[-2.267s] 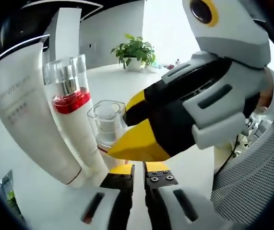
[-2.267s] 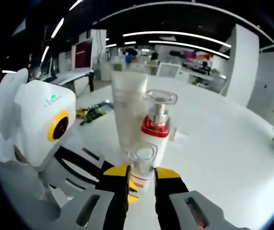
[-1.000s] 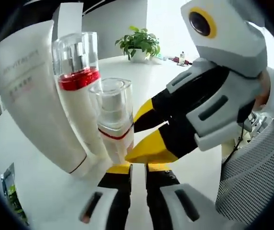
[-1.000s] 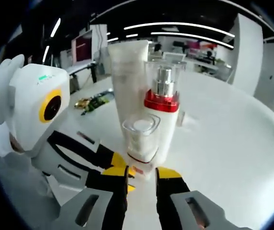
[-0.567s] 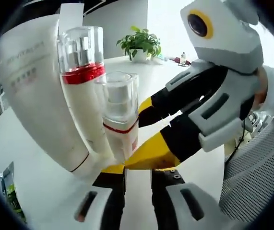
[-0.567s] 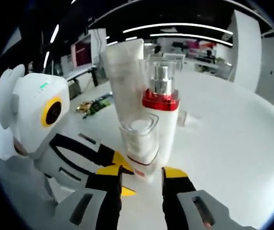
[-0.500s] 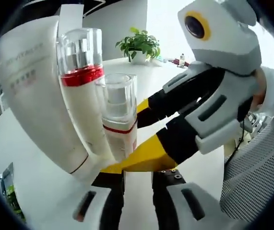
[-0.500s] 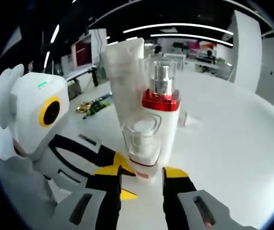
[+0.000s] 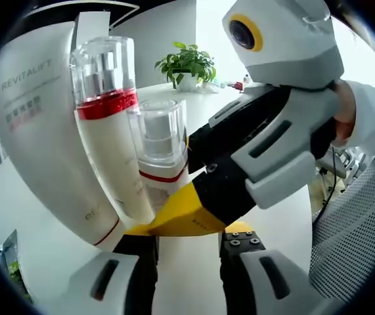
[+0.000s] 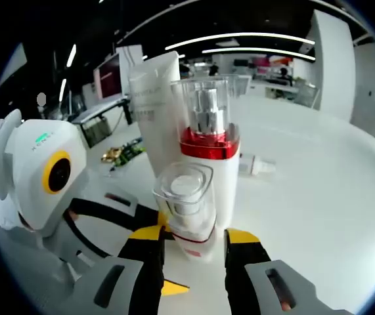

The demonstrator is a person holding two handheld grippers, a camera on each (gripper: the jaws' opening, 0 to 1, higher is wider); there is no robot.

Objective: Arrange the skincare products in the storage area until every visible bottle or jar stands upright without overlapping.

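Three skincare containers stand upright in a tight cluster on the white round tabletop (image 10: 318, 197): a small clear-capped white pump bottle with a thin red band (image 10: 186, 210) in front, a taller white pump bottle with a clear cap and broad red collar (image 10: 208, 157) just behind it, touching or nearly so, and a tall white squeeze tube standing on its cap (image 10: 154, 111) behind and beside that. In the right gripper view, the tabletop lies open and bare to the right of the cluster, out to its far curved edge, apart from a small white item (image 10: 256, 165) lying flat behind the bottles. The right gripper (image 10: 194, 246) has its jaws apart, one on each side of the small bottle's base without clamping it. The left gripper (image 10: 144, 220) reaches in from the left, crowding that side.

Compared with half a second ago, the right jaws sit wider and the small bottle looms closer between them.

In the left gripper view, the left gripper (image 9: 190, 243) shows its jaws apart and holding nothing, the right gripper's yellow tip (image 9: 184, 216) crossing just above them at the small bottle (image 9: 161, 151). That view also gives the tube's printed lettering (image 9: 36, 138), the taller bottle (image 9: 105, 131), and a potted green plant (image 9: 186, 65) on the far tabletop (image 9: 16, 216).
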